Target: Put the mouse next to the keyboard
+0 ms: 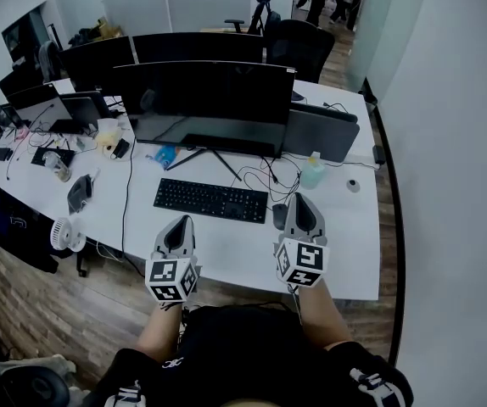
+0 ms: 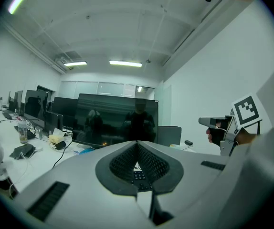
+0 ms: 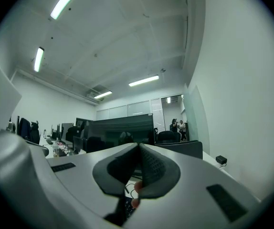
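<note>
Mouse (image 1: pixel 279 215), dark.

Head view: it lies on the white desk (image 1: pixel 345 244), just beside the right end of the keyboard (image 1: pixel 211 200). It is partly covered by the right gripper (image 1: pixel 300 200), whose jaws are pressed together on nothing. The left gripper (image 1: pixel 180 223) is held near the desk's front edge, jaws likewise together.
- Risk, as judged: a closed claw lowered here could knock the mouse away from the keyboard or into the cables (image 1: pixel 265 176) behind it.
- Containers: a pale green bottle (image 1: pixel 313 171) toward the back right corner, contents not made out.

Left gripper view: the jaws are closed and empty. A cup (image 2: pixel 23 133) is seen far left, apparently holding a dark drink.

Right gripper view: the jaws are closed and nothing is pinched.
</note>
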`<state>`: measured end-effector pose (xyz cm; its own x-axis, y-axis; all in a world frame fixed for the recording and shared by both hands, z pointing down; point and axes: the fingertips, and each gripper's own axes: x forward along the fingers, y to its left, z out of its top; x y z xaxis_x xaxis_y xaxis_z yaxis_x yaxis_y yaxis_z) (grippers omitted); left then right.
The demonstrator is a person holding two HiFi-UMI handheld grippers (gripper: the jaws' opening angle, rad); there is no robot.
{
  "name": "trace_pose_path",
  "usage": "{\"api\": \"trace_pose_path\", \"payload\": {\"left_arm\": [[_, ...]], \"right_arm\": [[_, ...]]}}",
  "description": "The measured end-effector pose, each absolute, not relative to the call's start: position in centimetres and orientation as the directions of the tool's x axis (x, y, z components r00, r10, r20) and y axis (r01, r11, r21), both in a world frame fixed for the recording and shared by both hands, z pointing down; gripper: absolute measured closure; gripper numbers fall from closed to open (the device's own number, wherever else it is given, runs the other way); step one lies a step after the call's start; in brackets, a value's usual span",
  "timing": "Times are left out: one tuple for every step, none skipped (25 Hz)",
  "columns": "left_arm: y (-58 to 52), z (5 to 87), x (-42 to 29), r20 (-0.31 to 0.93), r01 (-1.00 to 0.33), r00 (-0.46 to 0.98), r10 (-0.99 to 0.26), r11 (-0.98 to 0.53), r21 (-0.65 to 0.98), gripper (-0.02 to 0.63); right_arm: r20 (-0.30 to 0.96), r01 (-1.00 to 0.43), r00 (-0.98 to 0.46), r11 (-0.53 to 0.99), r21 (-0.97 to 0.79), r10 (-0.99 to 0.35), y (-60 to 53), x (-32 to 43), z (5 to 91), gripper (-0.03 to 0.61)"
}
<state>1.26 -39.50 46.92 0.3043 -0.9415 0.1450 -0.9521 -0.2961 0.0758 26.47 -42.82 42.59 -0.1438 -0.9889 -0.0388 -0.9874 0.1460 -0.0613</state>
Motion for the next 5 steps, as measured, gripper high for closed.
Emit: {"api": "trace_pose_path", "payload": {"left_arm": [[-39.44, 46.91, 1.25, 0.145, -0.952, 0.303, -0.942, -0.295, 0.075, 0.601], [-39.4, 46.92, 1.27, 0.145, -0.953, 0.303, -0.942, -0.295, 0.075, 0.601], [-39.38, 46.95, 1.31, 0.145, -0.953, 0.303, -0.942, -0.295, 0.075, 0.601], [-39.36, 46.99, 1.36, 0.146, -0.953, 0.303, -0.942, -0.295, 0.075, 0.601], [-39.35, 47.04, 1.41, 0.147, -0.952, 0.303, -0.941, -0.295, 0.075, 0.601]], "right_arm": [[-0.04, -0.987, -0.145, 0.147, -0.058, -0.989, -42.72, 26.39, 42.64, 0.568], [-0.04, -0.987, -0.146, 0.148, -0.058, -0.988, -42.63, 26.35, 42.71, 0.568], [-0.039, -0.987, -0.146, 0.149, -0.06, -0.988, -42.57, 26.35, 42.8, 0.568], [-0.038, -0.987, -0.146, 0.148, -0.063, -0.989, -42.52, 26.38, 42.9, 0.568], [-0.036, -0.987, -0.145, 0.148, -0.066, -0.989, -42.48, 26.41, 43.01, 0.568]]}}
